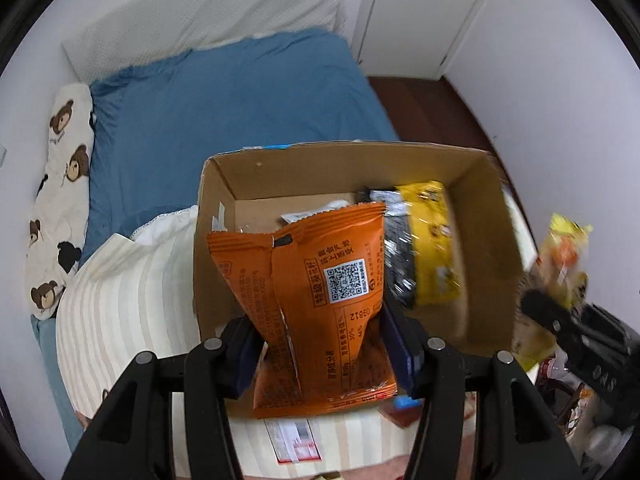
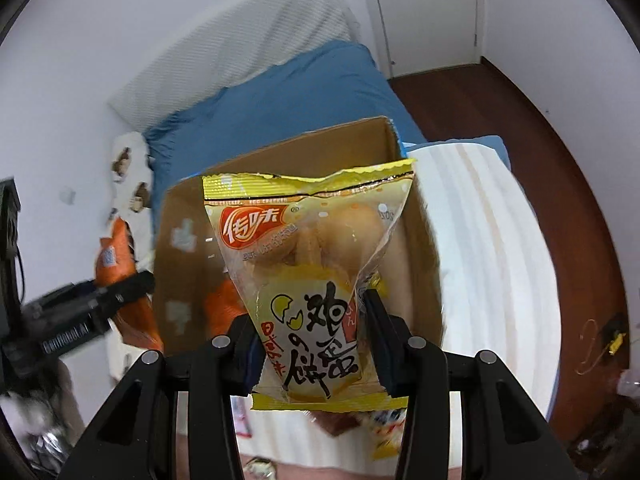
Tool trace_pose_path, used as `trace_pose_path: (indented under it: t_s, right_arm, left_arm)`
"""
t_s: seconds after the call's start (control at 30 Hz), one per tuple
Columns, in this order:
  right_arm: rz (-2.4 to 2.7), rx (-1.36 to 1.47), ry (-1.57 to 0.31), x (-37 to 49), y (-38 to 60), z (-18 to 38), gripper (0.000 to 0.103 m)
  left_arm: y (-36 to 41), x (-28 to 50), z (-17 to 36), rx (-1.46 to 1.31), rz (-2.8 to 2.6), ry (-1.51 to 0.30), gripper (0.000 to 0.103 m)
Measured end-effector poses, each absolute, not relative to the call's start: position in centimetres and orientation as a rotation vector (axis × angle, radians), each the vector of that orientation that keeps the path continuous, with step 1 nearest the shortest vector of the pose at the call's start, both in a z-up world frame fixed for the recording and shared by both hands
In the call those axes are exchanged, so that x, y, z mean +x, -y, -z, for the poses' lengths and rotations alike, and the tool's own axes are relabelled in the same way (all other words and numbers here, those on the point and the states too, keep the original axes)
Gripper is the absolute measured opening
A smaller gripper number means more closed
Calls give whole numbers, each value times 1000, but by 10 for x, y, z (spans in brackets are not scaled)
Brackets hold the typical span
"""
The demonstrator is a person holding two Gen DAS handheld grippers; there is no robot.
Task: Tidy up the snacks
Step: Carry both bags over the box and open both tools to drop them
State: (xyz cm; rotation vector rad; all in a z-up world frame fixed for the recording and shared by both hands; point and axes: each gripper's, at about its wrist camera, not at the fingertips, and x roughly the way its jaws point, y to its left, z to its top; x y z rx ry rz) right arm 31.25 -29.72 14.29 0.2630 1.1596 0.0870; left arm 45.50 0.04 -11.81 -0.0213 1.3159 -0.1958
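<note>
My left gripper (image 1: 320, 340) is shut on an orange snack packet (image 1: 316, 304) and holds it over the near edge of an open cardboard box (image 1: 304, 164). In the box lie a yellow packet (image 1: 434, 248), a black-and-white packet (image 1: 394, 240) and a pale packet. My right gripper (image 2: 312, 332) is shut on a yellow egg-cracker packet (image 2: 308, 264), held in front of the same box (image 2: 280, 156). The right gripper with its packet also shows in the left wrist view (image 1: 560, 308), right of the box. The left gripper shows in the right wrist view (image 2: 92, 304).
The box rests on a striped cream quilt (image 1: 120, 300) on a bed with a blue sheet (image 1: 240, 92). A bear-print pillow (image 1: 60, 200) lies at the left. A white door (image 1: 420, 12) and dark wood floor (image 2: 520, 120) are beyond. Loose packets lie below the grippers.
</note>
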Motion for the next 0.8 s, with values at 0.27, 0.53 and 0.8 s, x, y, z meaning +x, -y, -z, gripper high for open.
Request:
trace_pose_path:
  t_s: [0.27, 0.53, 0.8]
  right_arm:
    - [-73, 250, -1267, 359, 297, -93, 47]
    - [-67, 247, -1331, 362, 299, -52, 47]
    - [-85, 273, -1459, 353, 295, -22, 69]
  left_arm:
    - [-8, 513, 178, 9, 150, -1466, 52]
    - [-19, 537, 213, 36, 117, -1520, 53]
    - [-21, 534, 221, 1, 125, -1534, 93]
